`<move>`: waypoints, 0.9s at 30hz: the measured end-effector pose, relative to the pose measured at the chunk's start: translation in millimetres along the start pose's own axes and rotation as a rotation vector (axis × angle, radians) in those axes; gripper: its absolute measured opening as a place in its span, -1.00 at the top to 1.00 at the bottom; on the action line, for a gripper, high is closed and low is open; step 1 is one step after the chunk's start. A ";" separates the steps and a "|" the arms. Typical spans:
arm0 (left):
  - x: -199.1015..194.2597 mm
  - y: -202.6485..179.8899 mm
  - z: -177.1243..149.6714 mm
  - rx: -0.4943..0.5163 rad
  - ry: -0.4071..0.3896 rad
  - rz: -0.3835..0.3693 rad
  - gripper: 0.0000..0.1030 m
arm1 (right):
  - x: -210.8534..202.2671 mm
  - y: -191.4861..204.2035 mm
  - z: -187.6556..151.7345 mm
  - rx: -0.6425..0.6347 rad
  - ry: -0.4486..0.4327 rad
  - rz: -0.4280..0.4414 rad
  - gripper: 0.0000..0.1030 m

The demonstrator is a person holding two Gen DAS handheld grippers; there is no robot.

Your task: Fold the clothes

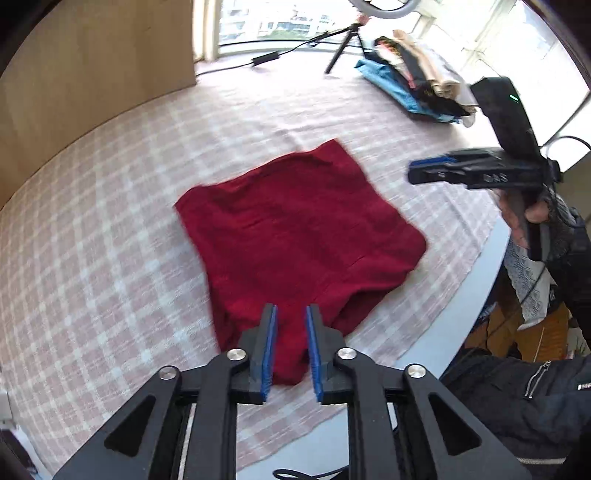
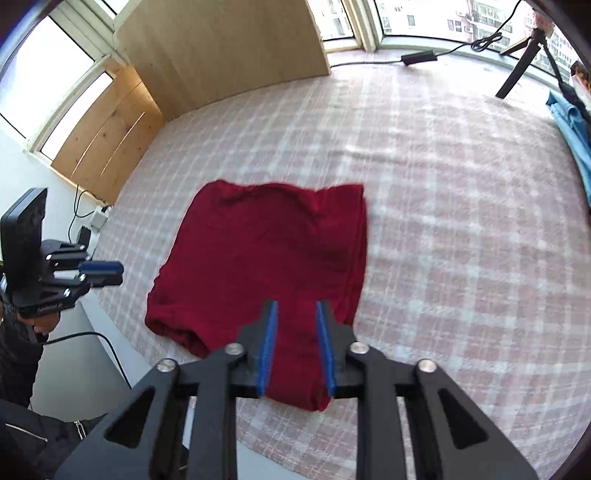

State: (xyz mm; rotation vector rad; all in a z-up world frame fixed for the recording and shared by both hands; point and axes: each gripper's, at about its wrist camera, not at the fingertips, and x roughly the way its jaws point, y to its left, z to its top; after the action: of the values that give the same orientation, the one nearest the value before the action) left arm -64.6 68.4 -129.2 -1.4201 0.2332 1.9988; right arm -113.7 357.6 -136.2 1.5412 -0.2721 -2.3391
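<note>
Red garment (image 1: 295, 236) lies folded on the checked counter (image 1: 110, 229), below both released grippers: left gripper (image 1: 291, 314), right gripper (image 2: 295, 310), fingers apart, empty. Its near edge is hidden behind them.

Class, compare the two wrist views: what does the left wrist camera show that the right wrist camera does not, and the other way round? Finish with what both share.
Left wrist only: the whole clothes pile, beyond the right gripper, and a ring light on the tripod.

Right wrist only: wooden boards by the window, seen above the left gripper, and a white power strip.

Both: the red garment lying folded on the checked cloth, and open jaws with nothing held.
</note>
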 end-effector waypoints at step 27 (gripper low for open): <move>140.0 -131.3 26.8 -0.108 -0.048 0.116 0.75 | 108.7 -48.8 72.3 -0.097 0.251 0.180 0.69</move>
State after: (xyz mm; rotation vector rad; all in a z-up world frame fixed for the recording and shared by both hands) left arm -31.9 239.5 -214.0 -1.4523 0.1928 2.1663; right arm -227.5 361.2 -216.5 1.6673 -0.2227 -1.9697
